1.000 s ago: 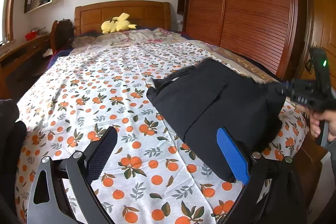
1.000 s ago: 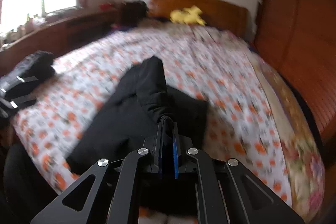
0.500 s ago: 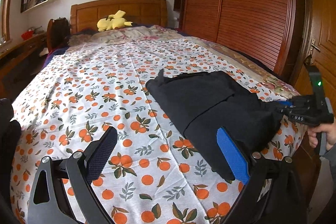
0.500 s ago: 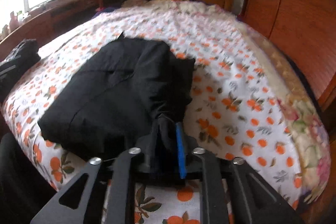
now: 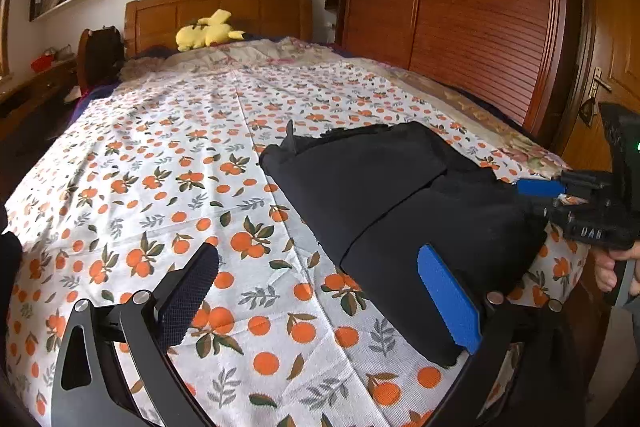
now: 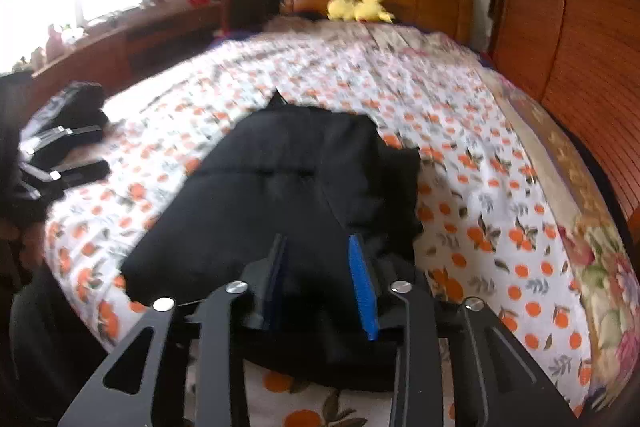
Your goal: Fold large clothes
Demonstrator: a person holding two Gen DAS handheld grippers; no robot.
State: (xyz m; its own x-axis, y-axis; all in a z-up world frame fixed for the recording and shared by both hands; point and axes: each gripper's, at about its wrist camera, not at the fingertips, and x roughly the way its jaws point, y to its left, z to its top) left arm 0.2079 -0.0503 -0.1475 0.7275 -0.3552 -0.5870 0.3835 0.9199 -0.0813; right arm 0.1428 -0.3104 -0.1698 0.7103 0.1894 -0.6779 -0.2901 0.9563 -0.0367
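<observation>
- The bed [image 5: 168, 155], under a white sheet printed with oranges, carries everything; a yellow plush toy [image 5: 208, 33] lies at the wooden headboard [image 5: 216, 11], and a slatted wardrobe [image 5: 472, 11] runs down the right side.
- The black garment [image 5: 400, 211] lies folded into a thick oblong near the foot of the bed, toward its right edge. Its long axis runs roughly from the foot corner up toward the headboard, as the right wrist view [image 6: 280, 187] shows.
- The right gripper [image 6: 316, 271] is the nearer one: it sits at the garment's near end, fingers parted and released, with black cloth lying between them and nothing pinched.
- The left gripper [image 5: 316, 295] hovers over bare sheet to the garment's left, fingers spread wide and holding nothing; its blue right finger [image 5: 448, 299] overlaps the garment's near corner in the view, though contact cannot be told.
- Judged from this, any further fold would take the near end away along that long axis.
- Writing: only small pale letters on the right gripper's body [image 5: 588, 233], too unclear to read with confidence. No brand or label shows on the garment.
</observation>
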